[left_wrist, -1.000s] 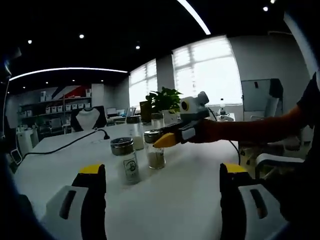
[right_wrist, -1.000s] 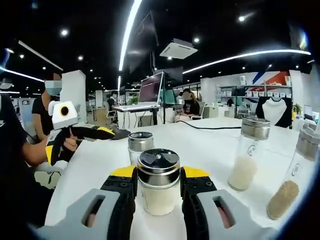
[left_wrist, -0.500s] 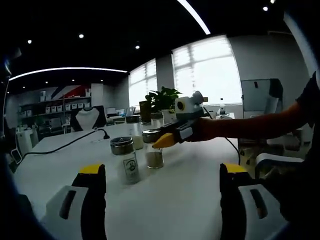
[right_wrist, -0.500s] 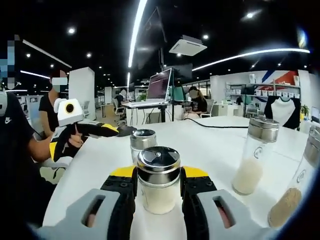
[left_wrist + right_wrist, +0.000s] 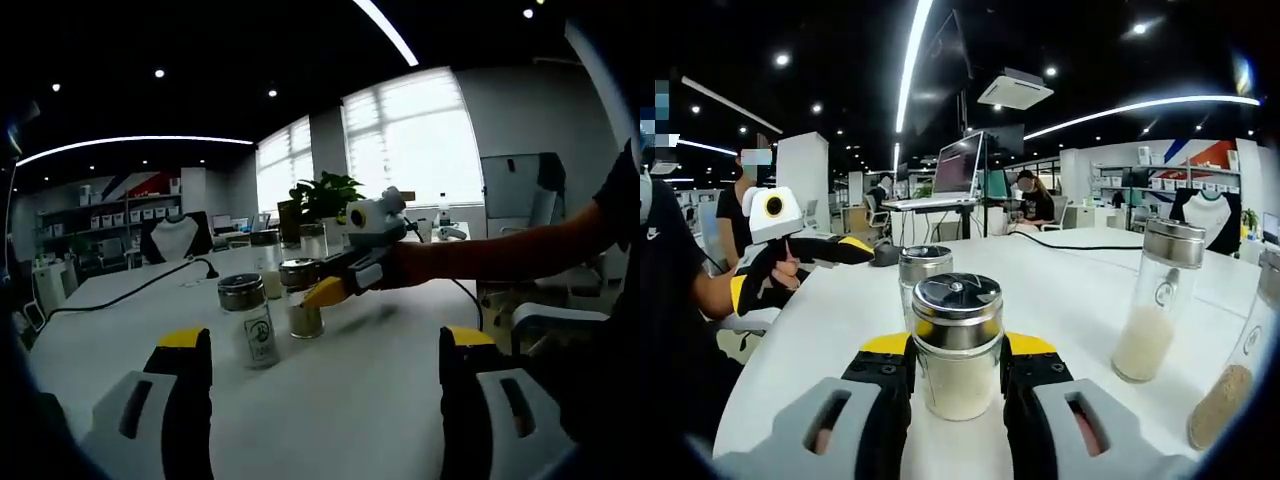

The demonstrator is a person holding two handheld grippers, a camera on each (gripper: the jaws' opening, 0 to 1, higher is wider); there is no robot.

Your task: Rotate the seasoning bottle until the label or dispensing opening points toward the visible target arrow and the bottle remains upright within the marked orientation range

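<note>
right gripper [image 5: 955,370]: clamped on seasoning bottle [image 5: 957,345], upright on white table [image 5: 1060,300]
left gripper [image 5: 325,365]: spread wide, holding nothing
labelled bottle [image 5: 250,320]: just beside seasoning bottle
room: open office; window [image 5: 415,140] and plant [image 5: 325,200] beyond the seasoning bottle

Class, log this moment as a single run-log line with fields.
right gripper: shut on seasoning bottle | bottle: upright on white table | left gripper: open, holding nothing | target arrow: cannot tell
</note>
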